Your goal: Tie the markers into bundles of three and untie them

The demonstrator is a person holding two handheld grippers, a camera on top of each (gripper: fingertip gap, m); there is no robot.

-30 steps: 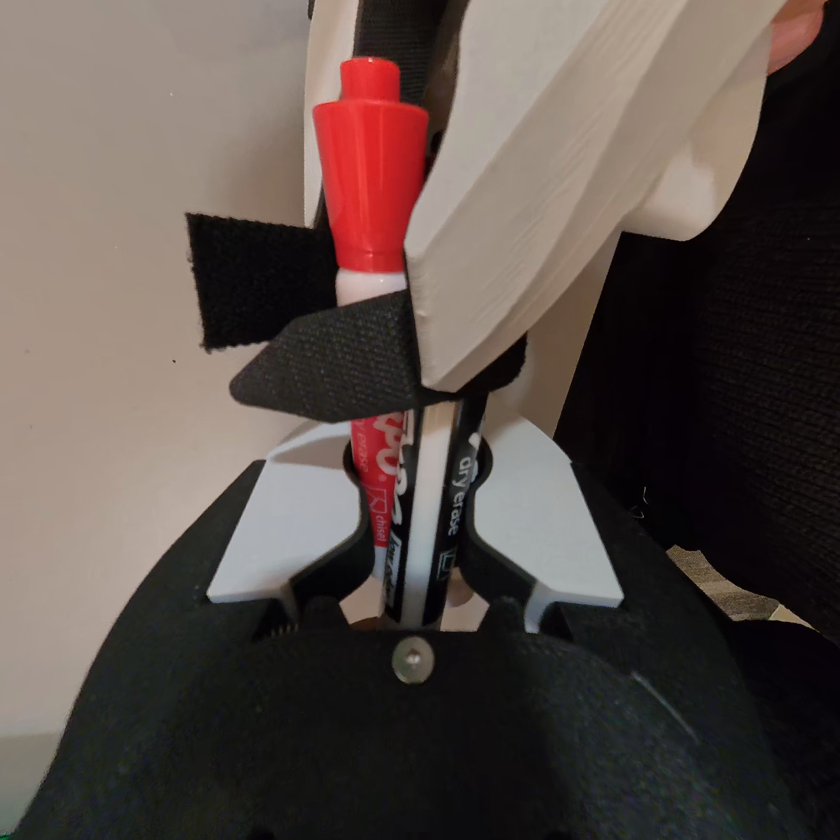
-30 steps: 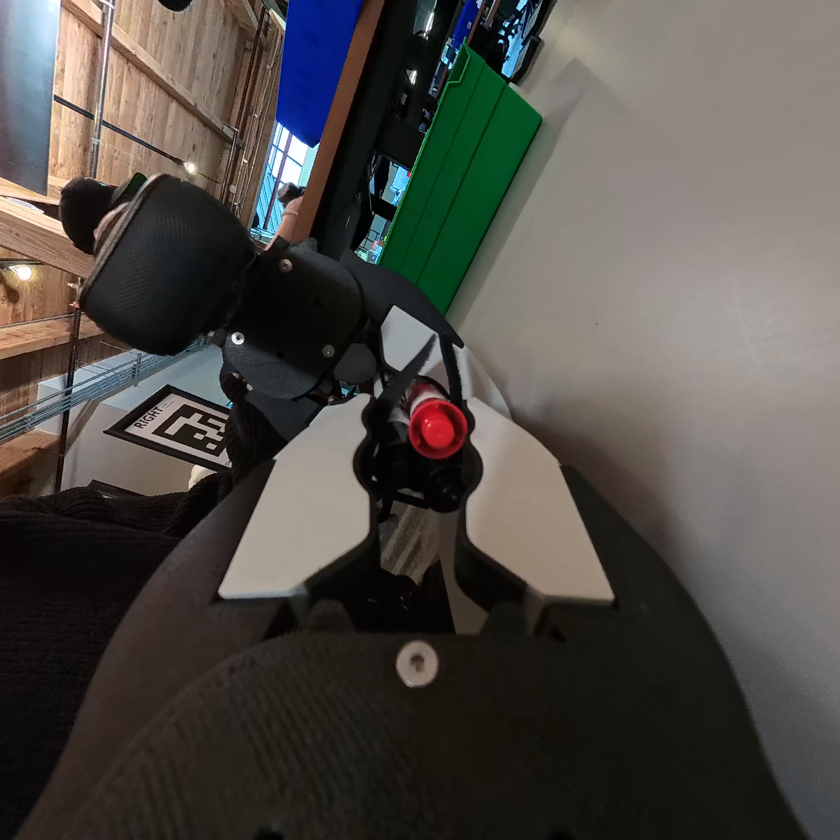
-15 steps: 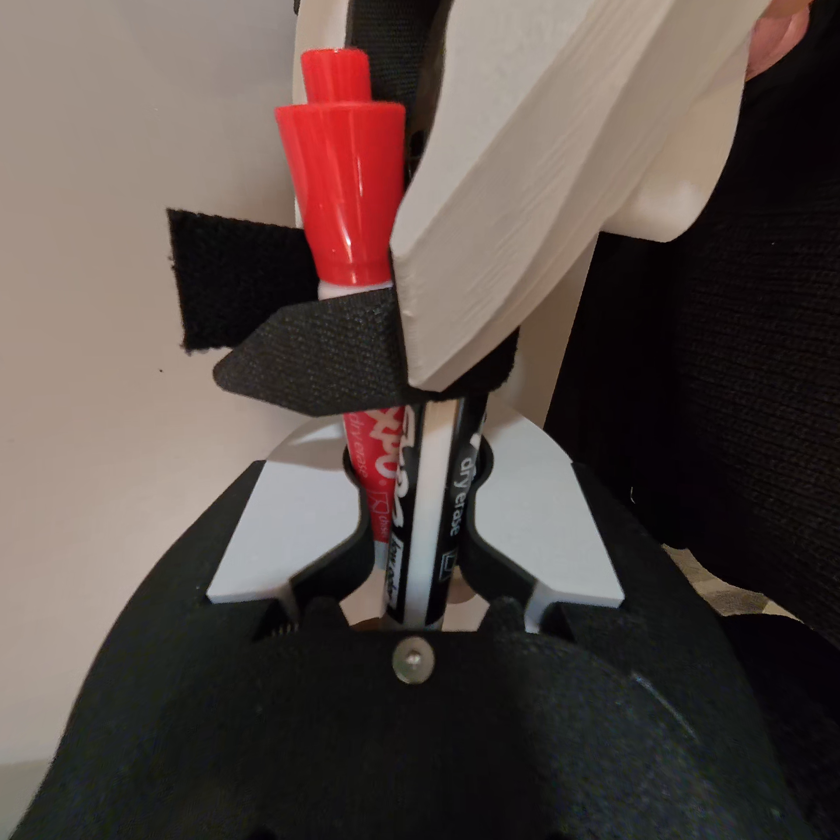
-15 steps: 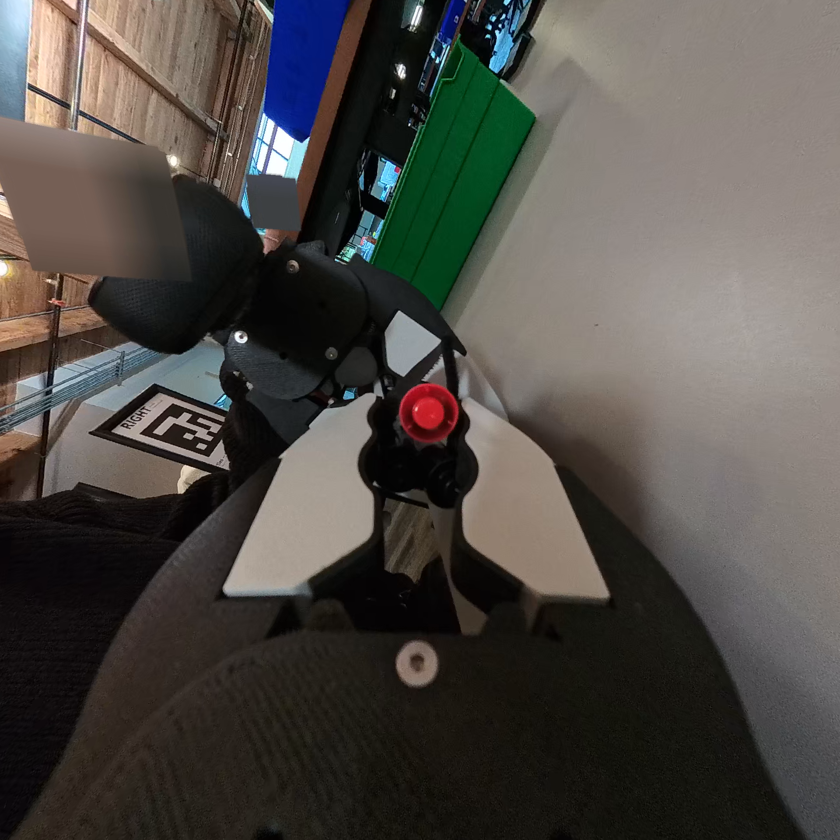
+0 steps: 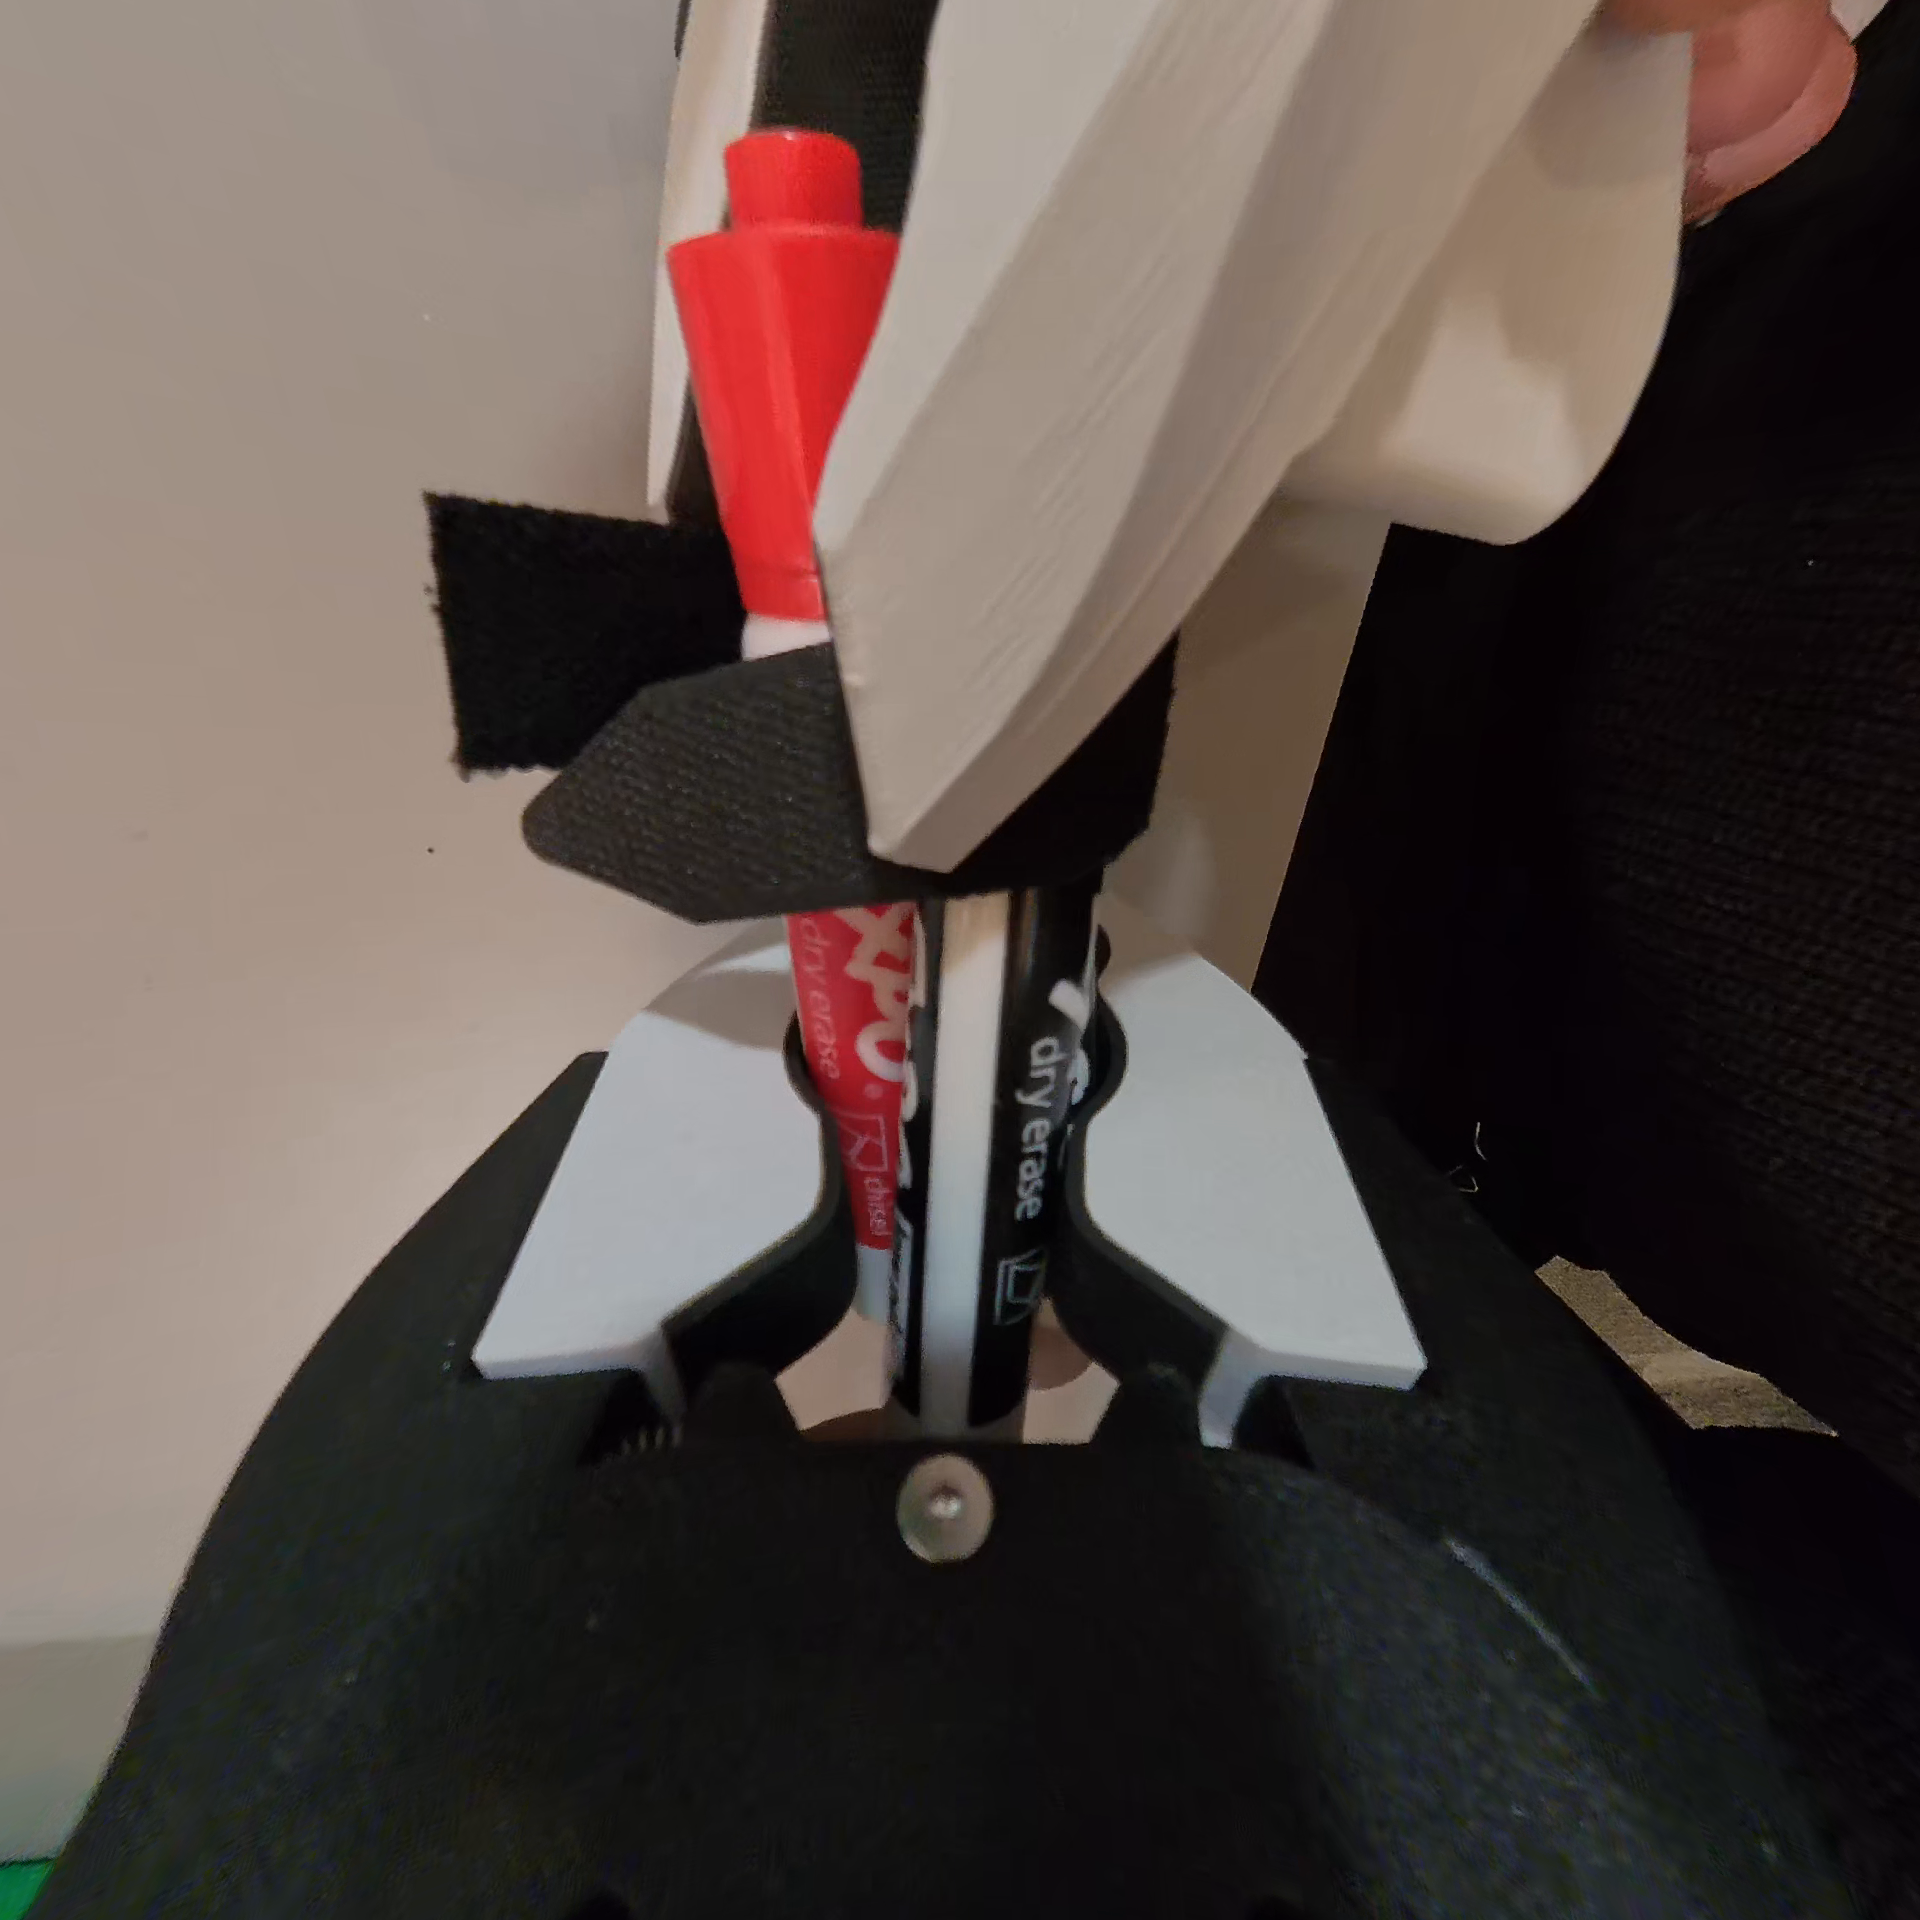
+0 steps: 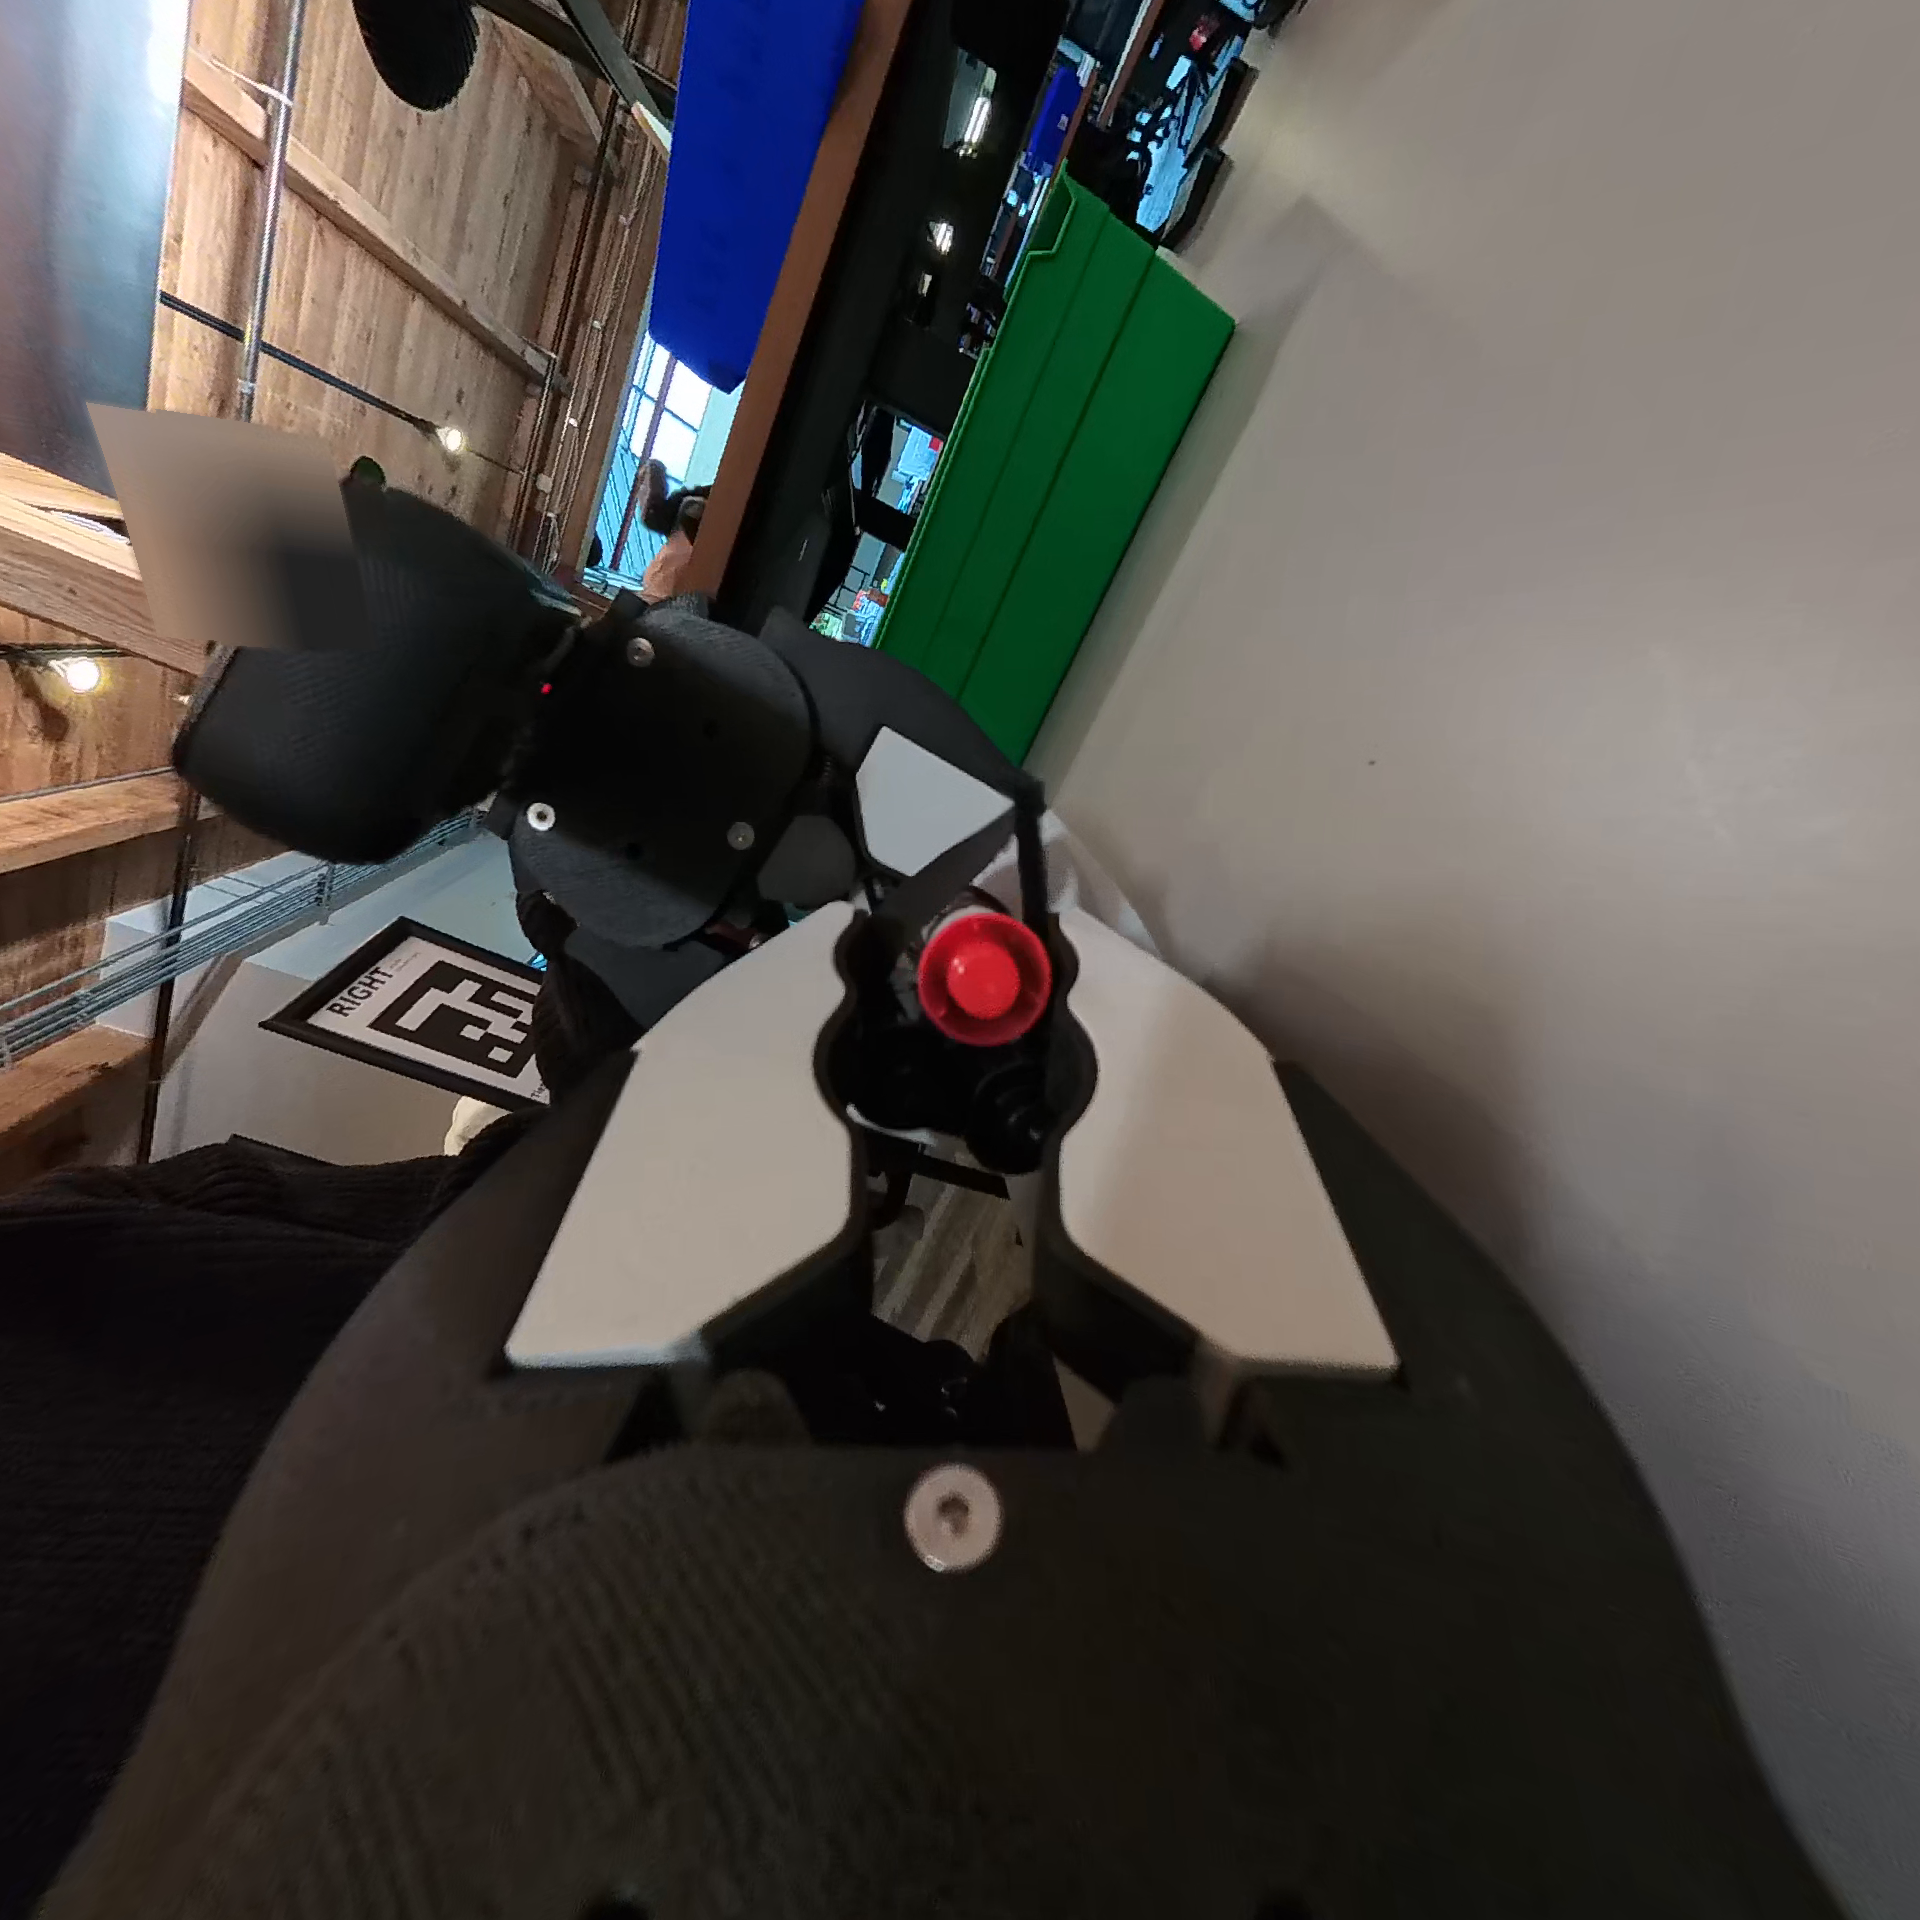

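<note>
Two grippers: both are closed on one bundle of markers, held up off the pale table (image 6: 1558, 520).
Left gripper (image 5: 951, 1081): narrow, its white fingers (image 5: 665, 1195) pinching the barrels of the red marker (image 5: 790, 416) and the black marker (image 5: 1039, 1091) near their lower ends.
Right gripper (image 6: 956, 1049): also narrow, clamped around the capped end of the bundle; in the left wrist view its white fingers cross over the markers from above.
Third marker: black caps sit beside the red cap in the right wrist view, but I cannot count them for sure.
Strap (image 5: 717, 800): a black hook-and-loop band wraps the bundle between the two grips, with a loose flap (image 5: 551, 634) sticking out to the side, away from the person's dark sleeve (image 5: 1610, 935).
Key relation: the bundle's long axis runs straight along the left gripper's fingers and points end-on at the right wrist camera, so the two tools meet roughly head to head.
Nearer tool: the right gripper sits just beside the strap, touching it; the left is lower on the barrels.
Judgement: the flap looks unfastened, so either pressing it down or peeling it needs the left grip to steady the barrels.
</note>
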